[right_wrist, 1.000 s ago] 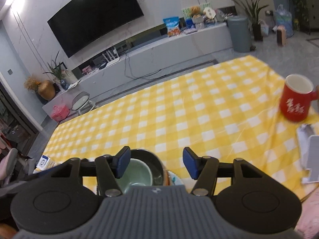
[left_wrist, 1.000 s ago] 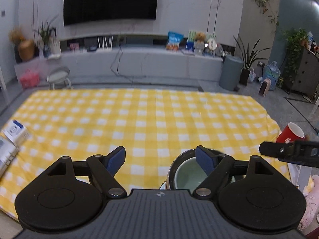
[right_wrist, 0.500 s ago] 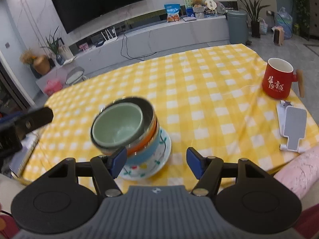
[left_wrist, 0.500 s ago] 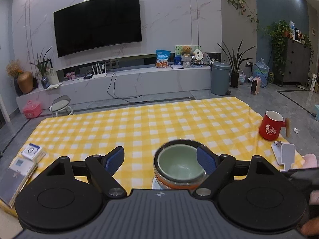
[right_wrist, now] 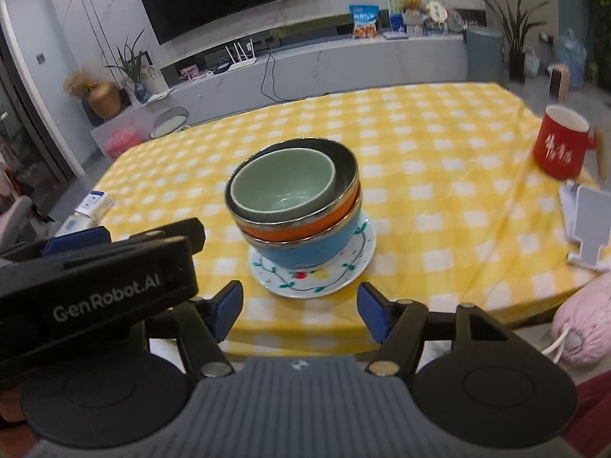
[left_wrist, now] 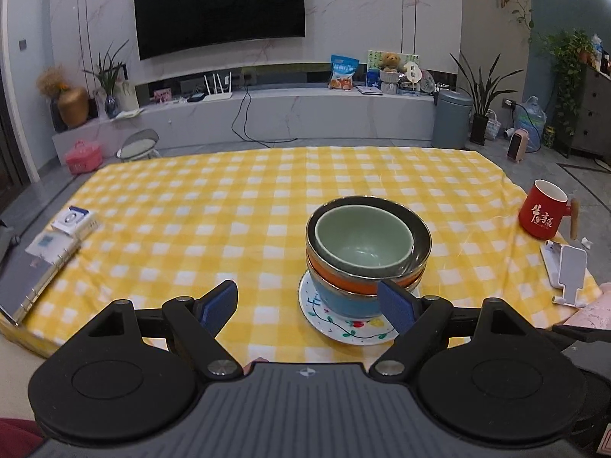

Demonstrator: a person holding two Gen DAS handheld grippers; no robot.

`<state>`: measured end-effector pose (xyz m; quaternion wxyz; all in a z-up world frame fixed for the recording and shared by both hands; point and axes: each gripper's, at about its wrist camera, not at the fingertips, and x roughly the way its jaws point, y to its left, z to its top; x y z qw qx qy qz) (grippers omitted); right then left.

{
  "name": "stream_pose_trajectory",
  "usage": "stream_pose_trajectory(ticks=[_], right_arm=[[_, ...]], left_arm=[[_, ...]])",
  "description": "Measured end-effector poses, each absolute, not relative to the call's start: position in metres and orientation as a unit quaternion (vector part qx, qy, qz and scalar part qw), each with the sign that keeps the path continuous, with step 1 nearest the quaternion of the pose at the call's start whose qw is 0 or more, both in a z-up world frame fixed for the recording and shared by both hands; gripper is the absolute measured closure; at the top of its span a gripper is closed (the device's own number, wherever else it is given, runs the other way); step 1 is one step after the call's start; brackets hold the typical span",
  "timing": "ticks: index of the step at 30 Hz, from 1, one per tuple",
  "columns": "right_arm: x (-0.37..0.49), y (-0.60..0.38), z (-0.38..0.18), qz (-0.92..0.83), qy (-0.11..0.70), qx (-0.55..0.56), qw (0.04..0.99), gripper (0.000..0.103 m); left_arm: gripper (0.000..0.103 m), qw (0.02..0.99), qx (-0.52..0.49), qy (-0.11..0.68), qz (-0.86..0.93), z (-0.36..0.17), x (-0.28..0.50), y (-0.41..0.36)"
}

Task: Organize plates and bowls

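Pale green ceramic bowl sits nested in a steel-rimmed orange bowl atop a blue bowl on a white floral plate, near the yellow checked tablecloth's front edge. Versus a second ago, both grippers have backed off, showing the whole stack. Left gripper and right gripper are spread and empty; the right's jaws just opened slightly, though blurred.

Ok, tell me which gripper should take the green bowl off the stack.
Right. The right gripper, fingers just opened wider and empty, faces the green bowl centred; the left gripper sits left of it.
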<state>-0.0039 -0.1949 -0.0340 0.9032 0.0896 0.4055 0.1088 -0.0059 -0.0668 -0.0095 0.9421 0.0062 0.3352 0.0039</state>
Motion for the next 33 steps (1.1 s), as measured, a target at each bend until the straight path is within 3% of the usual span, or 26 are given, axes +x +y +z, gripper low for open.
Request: stream_pose_trajectory(ticks=[33], right_arm=[[0.008,-0.194,-0.073,0.080,0.439,0.050,0.894,0.037]], left_arm=[[0.006,0.925,-0.002,0.379,0.025,-0.040,0.001,-0.069]])
